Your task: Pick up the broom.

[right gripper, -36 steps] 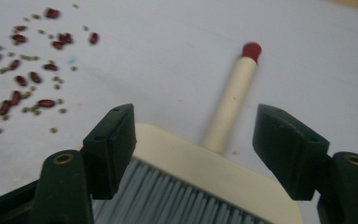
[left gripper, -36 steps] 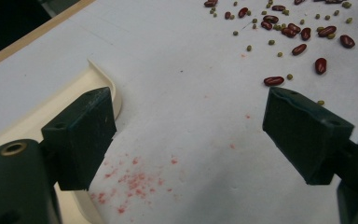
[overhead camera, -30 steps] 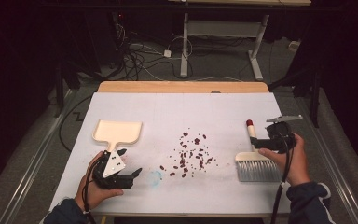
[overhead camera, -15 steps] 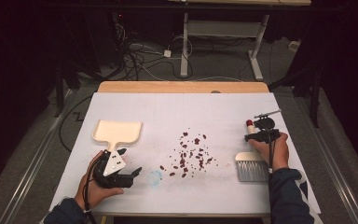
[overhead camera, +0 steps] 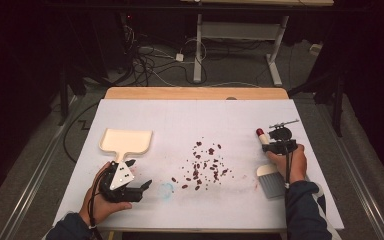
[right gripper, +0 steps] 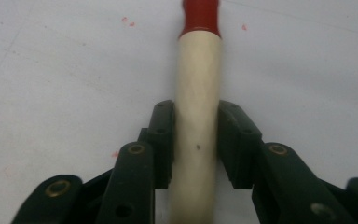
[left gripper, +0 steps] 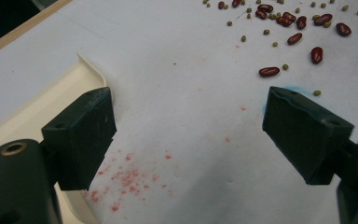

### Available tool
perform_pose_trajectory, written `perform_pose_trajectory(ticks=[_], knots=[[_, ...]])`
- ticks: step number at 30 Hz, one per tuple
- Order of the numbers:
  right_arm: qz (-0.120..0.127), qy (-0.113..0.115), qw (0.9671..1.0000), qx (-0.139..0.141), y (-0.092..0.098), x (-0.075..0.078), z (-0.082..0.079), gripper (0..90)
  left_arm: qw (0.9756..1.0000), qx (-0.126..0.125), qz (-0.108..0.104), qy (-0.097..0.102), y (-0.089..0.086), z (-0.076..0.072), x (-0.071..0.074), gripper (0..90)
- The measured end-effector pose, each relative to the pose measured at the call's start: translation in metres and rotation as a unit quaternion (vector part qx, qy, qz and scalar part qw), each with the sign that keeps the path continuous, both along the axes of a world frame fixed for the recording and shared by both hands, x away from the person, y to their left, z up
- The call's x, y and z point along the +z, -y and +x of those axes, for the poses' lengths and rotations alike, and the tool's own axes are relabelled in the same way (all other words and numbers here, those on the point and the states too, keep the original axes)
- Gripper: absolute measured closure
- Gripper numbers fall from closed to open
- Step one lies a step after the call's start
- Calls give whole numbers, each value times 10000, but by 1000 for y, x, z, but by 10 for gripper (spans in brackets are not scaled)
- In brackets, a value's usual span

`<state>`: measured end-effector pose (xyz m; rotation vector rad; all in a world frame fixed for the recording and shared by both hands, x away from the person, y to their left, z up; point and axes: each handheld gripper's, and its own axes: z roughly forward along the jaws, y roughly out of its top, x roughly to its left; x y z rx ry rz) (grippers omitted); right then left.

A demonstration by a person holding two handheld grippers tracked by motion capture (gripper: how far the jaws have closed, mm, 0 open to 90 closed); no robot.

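**Operator:** Report the condition of the right gripper [overhead camera: 278,146].

**Inspector:** In the right gripper view its two black jaws have just been closing, and they now pinch the cream wooden handle of the small hand brush [right gripper: 196,107], one pad against each side. The handle runs straight ahead between the jaws and ends in a red tip beyond them. In the high view the red tip lies just past the gripper on the far side, and the grey bristle head lies behind the gripper, under the person's right hand [overhead camera: 291,162].

**Operator:** And the left gripper [overhead camera: 130,190]?

**Inspector:** Its jaws are spread wide, with nothing between them but bare white table surface [left gripper: 182,93] carrying faint red smears. The gripper rests low over the table in the person's left hand [overhead camera: 100,202].

**Operator:** Locate the remaining items relative to the left gripper.

**Inspector:** The cream plastic dustpan [left gripper: 32,112] lies just beside the left-hand jaw in the left gripper view, its raised rim passing behind that jaw. The scattered dark red beans and small green beans [left gripper: 289,28] lie ahead of the right-hand jaw, apart from it. In the high view the scatter lies between the two grippers, well apart from the right one.
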<state>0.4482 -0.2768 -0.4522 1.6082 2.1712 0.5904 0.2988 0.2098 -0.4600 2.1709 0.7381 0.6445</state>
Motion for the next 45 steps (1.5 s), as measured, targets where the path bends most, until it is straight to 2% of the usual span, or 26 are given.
perform_pose_trajectory(ticks=[5,9,13,17,18,19,20,21,23,24,25,26,27,28,29,30,31,32,33,34,36,37,38,40,42,45], knots=[[39,116,9998,138,2,1,-3,702,10000,-24,39,7,1,1,0,170],[198,541,9979,304,7,13,-13,704,10000,16,-49,21,0,0,2,170],[438,1068,9923,455,13,27,-30,705,9995,33,-298,23,1,0,8,170],[663,1559,9838,585,17,43,-52,706,9983,-36,-571,51,7,-1,17,181],[706,1648,9818,624,17,46,-57,706,9966,-129,-814,30,15,-2,25,182],[740,1747,9797,647,17,49,-63,706,9956,-228,-911,20,21,-1,29,183],[795,1816,9778,676,17,52,-68,706,9956,-228,-911,20,21,-1,29,184],[845,1895,9758,697,17,55,-73,706,9934,-508,-1026,-68,37,-1,36,183],[943,2041,9717,721,17,61,-83,706,9899,-768,-1179,-171,57,-1,43,180],[1001,2121,9692,751,17,64,-87,706,9899,-768,-1179,-171,57,-1,43,180],[1065,2204,9666,765,16,67,-92,706,9877,-928,-1241,-205,69,-1,47,180],[1104,2269,9645,774,14,71,-96,706,9823,-1269,-1357,-226,96,-2,56,180],[1125,2355,9621,791,12,75,-100,706,9823,-1269,-1357,-226,96,-2,56,180],[1139,2433,9599,807,8,78,-104,706,9758,-1593,-1469,-275,124,-4,63,182],[1139,2552,9568,807,5,82,-109,706,9758,-1593,-1469,-275,124,-4,63,189],[1144,2635,9542,836,0,85,-113,706,9710,-1833,-1501,-303,153,-4,67,192],[1148,2738,9511,854,-5,88,-116,706,9680,-1944,-1553,-329,166,-3,67,196],[1149,2843,9479,861,-10,90,-120,706,9666,-1998,-1567,-342,178,-2,66,203],[1127,2906,9460,885,-15,92,-124,705,9670,-1983,-1562,-351,190,-1,65,206],[1137,2991,9430,920,-21,94,-127,705,9670,-1983,-1562,-351,190,-1,65,213],[1125,3111,9386,976,-31,96,-134,705,9632,-2044,-1674,-495,207,3,61,236],[1128,3135,9370,1048,-35,97,-136,705,9627,-2043,-1710,-476,219,5,57,262],[1147,3196,9344,1075,-39,98,-139,705,9610,-2080,-1755,-501,224,6,55,292],[1159,3270,9314,1105,-46,100,-144,705,9624,-2044,-1712,-523,231,7,51,325],[1232,3415,9251,1110,-52,101,-150,704,9613,-2050,-1754,-558,233,8,49,362],[1326,3624,9153,1155,-62,102,-161,704,9596,-1912,-1992,-537,234,9,48,438]])
